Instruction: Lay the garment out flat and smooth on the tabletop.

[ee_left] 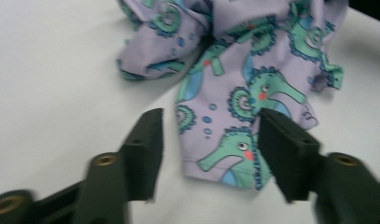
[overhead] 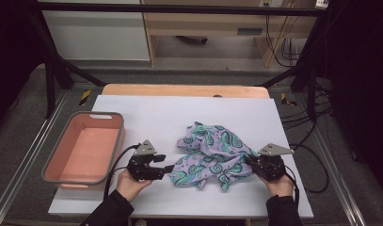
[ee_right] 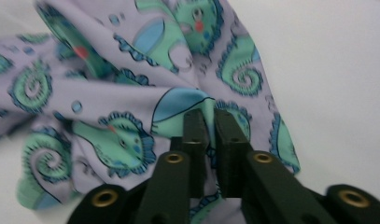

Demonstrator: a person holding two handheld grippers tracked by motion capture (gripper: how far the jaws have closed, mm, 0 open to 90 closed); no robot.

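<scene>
Your crumpled lilac cloth (overhead: 211, 155), printed with green seahorses, lies bunched on the white worktop (overhead: 151, 117), a little toward 5 o'clock from the worktop's middle in the high view, and it sits between your two hands. Your left claw (overhead: 169, 168) is at the cloth's 8 o'clock corner, its tips right at the fabric's edge; in the left gripper view that left claw (ee_left: 208, 149) stands with its jaws wide apart, and a flat flap of the cloth (ee_left: 234, 93) with a hemmed edge lies on the worktop between them, nearer the jaw at 3 o'clock, while the rest of the fabric heaps up toward 12 o'clock. I cannot tell whether either jaw touches the flap. Your right claw (overhead: 251, 161) is at the cloth's 3 o'clock edge in the high view; in the right gripper view this right claw (ee_right: 210, 119) has its jaws drawn close together and pinched on a gathered fold of the cloth (ee_right: 131, 70), with fabric spreading from the tips toward 9 and 12 o'clock and bare worktop at 2 o'clock. A pink bin (overhead: 55, 157) with a grey rim stands at the worktop's 9 o'clock side, just beside your left hand (overhead: 130, 184) and apart from the cloth
</scene>
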